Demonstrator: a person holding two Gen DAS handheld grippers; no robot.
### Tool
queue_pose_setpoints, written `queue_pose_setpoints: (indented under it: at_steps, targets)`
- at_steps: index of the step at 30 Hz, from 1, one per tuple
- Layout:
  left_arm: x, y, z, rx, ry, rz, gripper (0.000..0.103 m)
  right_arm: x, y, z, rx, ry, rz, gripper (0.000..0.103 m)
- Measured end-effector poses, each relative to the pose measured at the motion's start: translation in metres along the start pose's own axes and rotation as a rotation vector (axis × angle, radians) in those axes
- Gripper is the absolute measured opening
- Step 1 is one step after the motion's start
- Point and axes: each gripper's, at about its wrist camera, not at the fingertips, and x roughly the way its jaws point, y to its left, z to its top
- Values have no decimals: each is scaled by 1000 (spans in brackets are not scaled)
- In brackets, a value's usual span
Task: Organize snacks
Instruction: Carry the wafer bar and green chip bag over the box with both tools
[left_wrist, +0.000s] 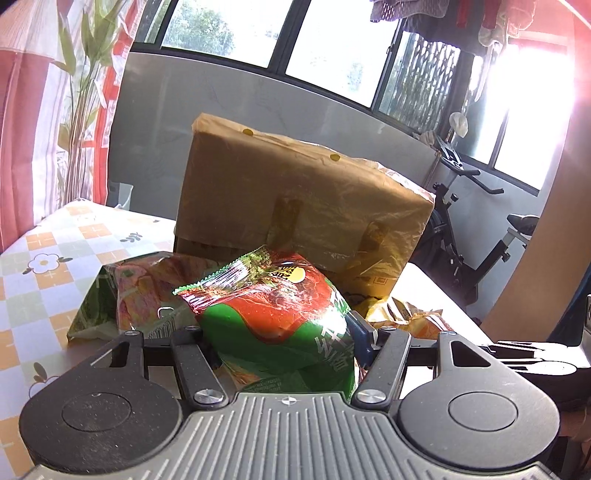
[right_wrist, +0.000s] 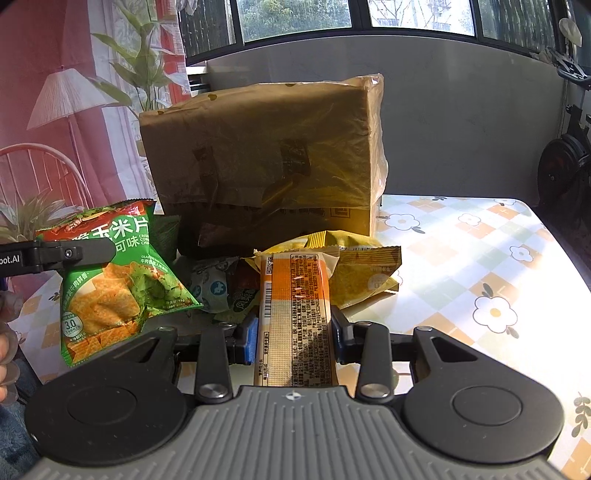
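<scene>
Left wrist view: the left claw (left_wrist: 280, 341) grips a puffy red-and-green chip bag (left_wrist: 273, 314), its jaws about half open and pressed against the bag's two sides. The bag bulges up between the fingers and hides most of the blue pads. Behind it on the left, a second green snack bag (left_wrist: 129, 299) lies on the flower-patterned worktop (left_wrist: 55, 258). Yellow snack packets (left_wrist: 402, 314) lie to the right, just in front of a brown box wrapped in plastic film (left_wrist: 295, 199), which stands at the middle of the worktop. An exercise bike (left_wrist: 480, 236) stands beyond the worktop's far edge, under the windows.

Right wrist view: the right claw (right_wrist: 293, 341) clamps a long orange-and-white snack bar (right_wrist: 295, 314), jaws narrowly spread, the blue pads (right_wrist: 248, 341) pressing its long edges. The bar runs straight forward along the fingers, printed side up. At left, the chip bag hangs in the left claw, well clear of the worktop, one black finger (right_wrist: 70, 254) crossing its upper part. Between the two, a heap of small packets (right_wrist: 225, 288) sits at the foot of the box, with the yellow packets touching one another just right of the bar. A floor lamp (right_wrist: 66, 99) and a red chair (right_wrist: 40, 173) stand beyond the worktop's left edge.
</scene>
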Motion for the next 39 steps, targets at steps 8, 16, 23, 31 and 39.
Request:
queue_pose_setpoints:
  at_steps: [8,16,23,31,39]
  targets:
    - [-10,-4,21,41,-65,10,66,-6,1,14,-13,-34,12,39]
    - [-13,-9,50,70,-122,3,66,-8,4,47,-43,-88,37,39]
    - [-11,-9,65,93,-157,-5,66,-9,9,63,-72,-110,49,39]
    - [-6,-9,77,103,-175,-10,66,-5,13,71,-98,-110,47,39]
    - [-4,-11,88,118,-193,-22,66,-9,13,85,-126,-134,49,39]
